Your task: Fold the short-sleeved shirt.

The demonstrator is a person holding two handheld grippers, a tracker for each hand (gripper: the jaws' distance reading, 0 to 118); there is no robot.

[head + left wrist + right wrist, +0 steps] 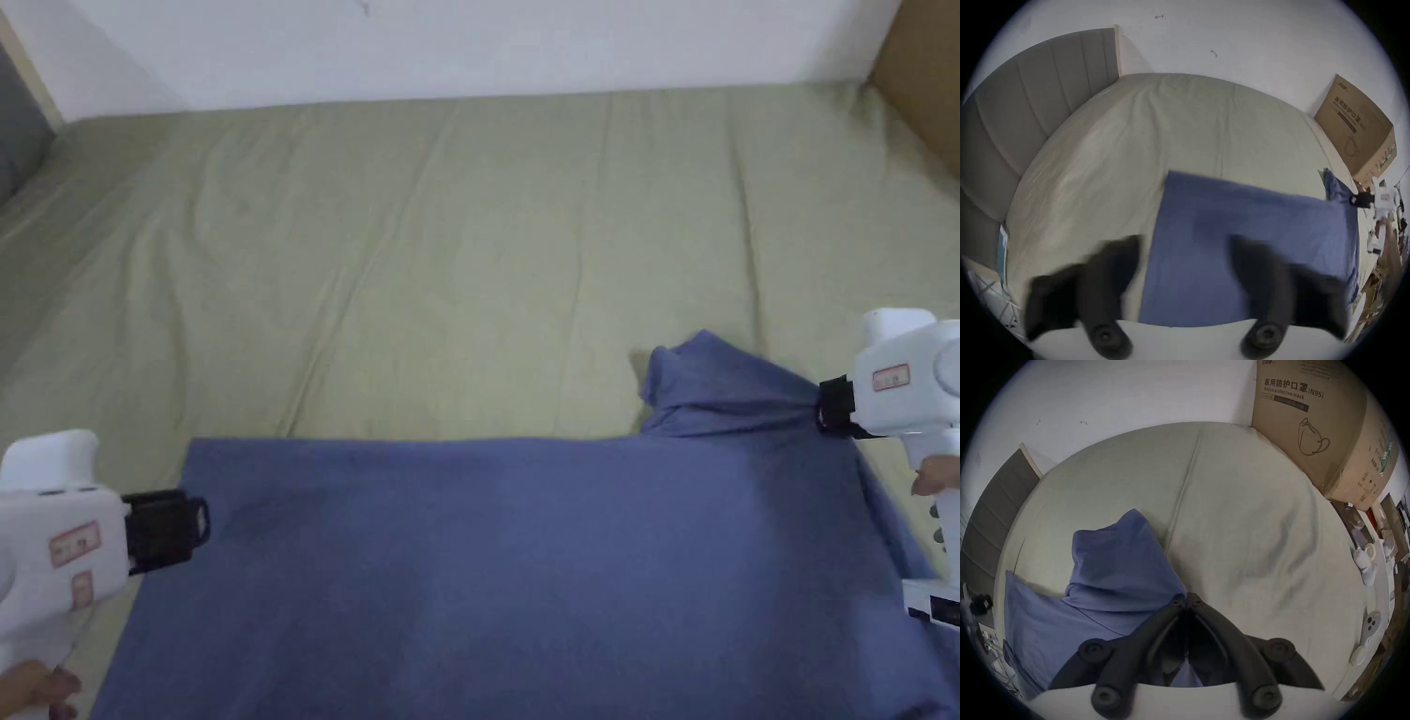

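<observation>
- We see the blue shirt (525, 562) spread flat over the near part of the bed (450, 253), its far edge running straight across from left to right.
- At the right end, one sleeve (712, 389) is lifted and bunched, rising above the flat cloth.
- Our right gripper (825, 405) has its fingers (1180, 603) pressed together on the shirt fabric at the base of that sleeve; in the right gripper view the tips meet with blue cloth pinched between them.
- Our left gripper (192, 527) sits at the shirt's left edge, near the far left corner, with its fingers (1115, 263) spread wide and holding nothing.
- A cardboard box (1320, 433) stands at the bed's far right corner against the white wall (487, 42).
- A grey headboard (1033, 102) lines the bed's left side.
</observation>
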